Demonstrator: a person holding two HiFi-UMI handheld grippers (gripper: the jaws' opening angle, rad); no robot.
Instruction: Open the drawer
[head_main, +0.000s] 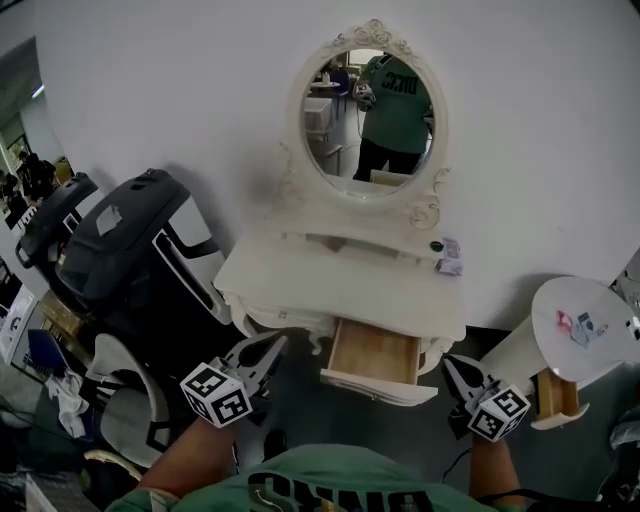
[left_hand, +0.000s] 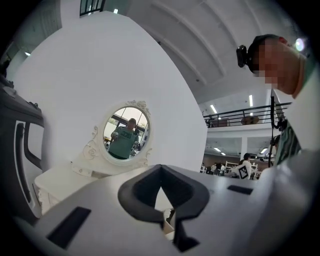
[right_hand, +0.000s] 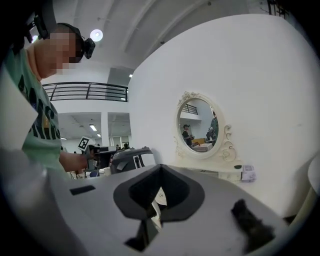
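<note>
Head view: the white carved dressing table (head_main: 300, 275) with its oval white-framed mirror (head_main: 368, 112) is sitting against the far wall. Its white-fronted drawer with the pale wooden inside (head_main: 375, 352) is standing pulled out toward the near side, under the right half of the top, and is looking empty. I'm reading the task as done or nearly so, with at most a little more pull left.

The left gripper (head_main: 272, 347) is hanging just left of the drawer. The right gripper (head_main: 452, 366) is hanging just right of it. Neither seems to be touching it.

Count:
- one table, one mirror, one drawer showing
- two grippers
- at least two black-and-white chairs (head_main: 140, 240) at far left
- one round white side table (head_main: 590, 300) at right
- one small lilac box (head_main: 449, 258) on the table top's right end

Left gripper view: the jaws are pressing together tip to tip, pinching nothing. The mirror and table top are showing at left. The drawer isn't readable here behind the gripper body.

Right gripper view: the jaws are likewise sitting together, with nothing between them. The mirror and lilac box are showing at right, one chair at left. The drawer is hidden here too.
</note>
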